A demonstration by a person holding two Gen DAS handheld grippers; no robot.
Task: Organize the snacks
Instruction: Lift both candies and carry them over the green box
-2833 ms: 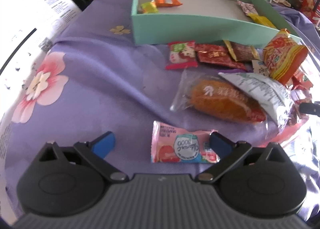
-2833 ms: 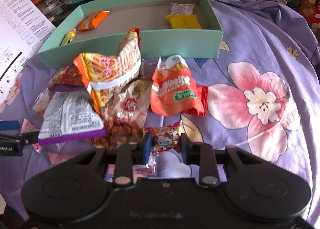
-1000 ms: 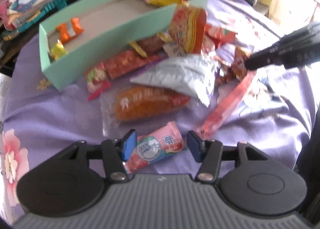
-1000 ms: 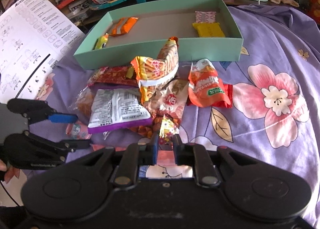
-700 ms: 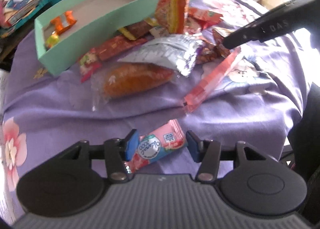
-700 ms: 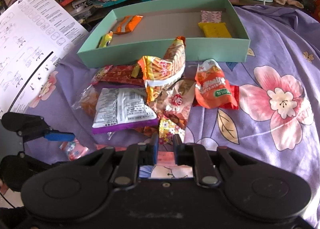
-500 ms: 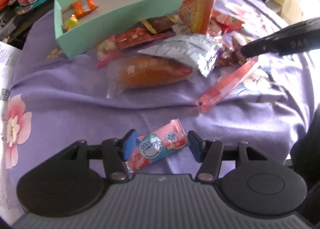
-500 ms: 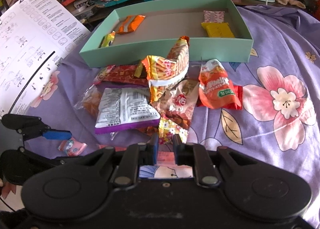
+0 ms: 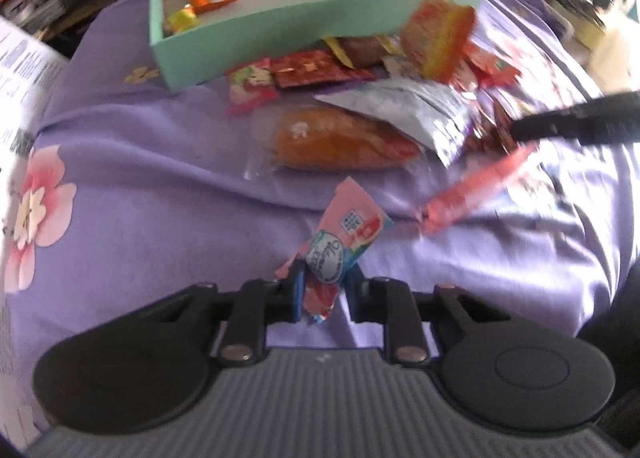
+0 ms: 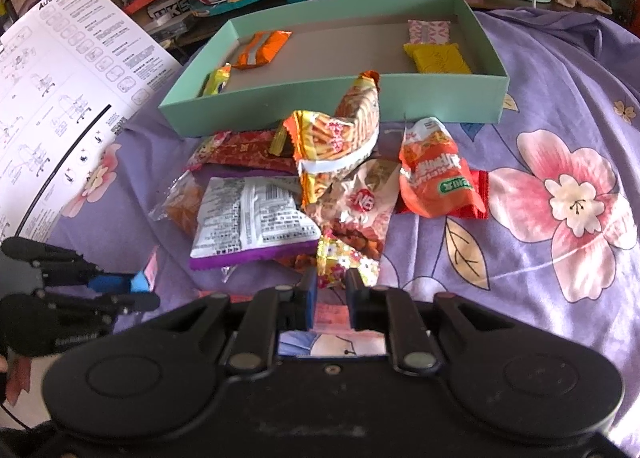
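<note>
Left gripper [image 9: 325,285] jaws pinch a pink candy packet [image 9: 344,238]; right gripper [image 10: 329,290] jaws clamp a pink strip packet [image 9: 476,187]. Beyond both, four snacks in the green box [image 10: 332,107], most snacks outside

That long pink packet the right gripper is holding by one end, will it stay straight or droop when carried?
The long pink packet will probably droop: it hangs slanting from the right gripper, its free end by the purple cloth. It looks thin and light, so it may swing. Its glossy wrapper could slip, being pinched only at one end.
</note>
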